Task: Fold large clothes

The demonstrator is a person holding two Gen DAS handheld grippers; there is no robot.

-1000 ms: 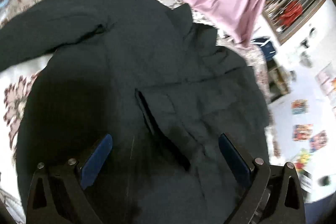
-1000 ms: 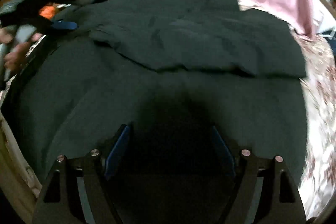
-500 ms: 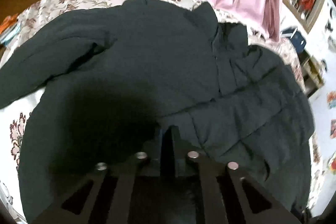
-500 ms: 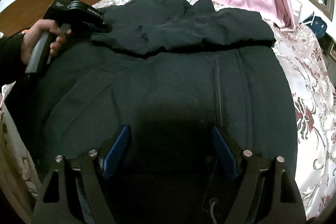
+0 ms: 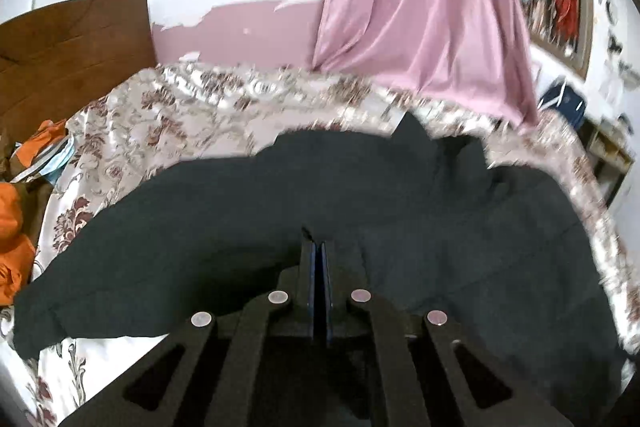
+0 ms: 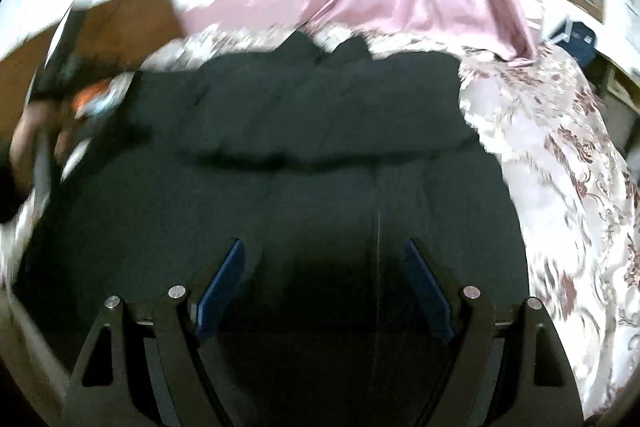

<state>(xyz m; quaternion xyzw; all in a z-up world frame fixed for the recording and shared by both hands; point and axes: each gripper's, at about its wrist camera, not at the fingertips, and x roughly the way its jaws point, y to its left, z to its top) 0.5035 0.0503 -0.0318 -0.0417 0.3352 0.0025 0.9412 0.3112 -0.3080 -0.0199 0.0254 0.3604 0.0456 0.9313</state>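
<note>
The dark jacket [image 5: 400, 211] lies spread across the bed [image 5: 168, 119], a big, thick, near-black garment with a dull, slightly quilted surface, its collar [image 5: 412, 131] pointing toward the far edge by the pink curtain [image 5: 420, 7]. Judging by how it lies, the folding is only partly done: in the right wrist view one layer is already laid over the upper body, leaving a straight horizontal fold edge [image 6: 320, 159] across the middle, while in the left wrist view a long sleeve [image 5: 132, 247] trails out flat to the left over the floral bedspread, not yet brought in. The lower body toward the cameras looks open and unfolded, with a pale seam line [image 6: 378, 227] running down it; the sleeve, and probably at least one more fold of the body, remain. The left gripper [image 5: 319, 255] has its fingers pressed together, and a small peak of dark cloth stands at their tips, so it appears to be pinching a fold of the jacket, though the dark fabric makes the exact bite hard to read. The right gripper [image 6: 324, 283] hangs over the lower jacket with its fingers spread wide and nothing between them but the cloth lying below. At the left edge of that view, a blurred hand [image 6: 36, 143] carries the other tool. Orange clothing [image 5: 16, 211] sits beside the bed's wooden headboard [image 5: 72, 43].
</note>
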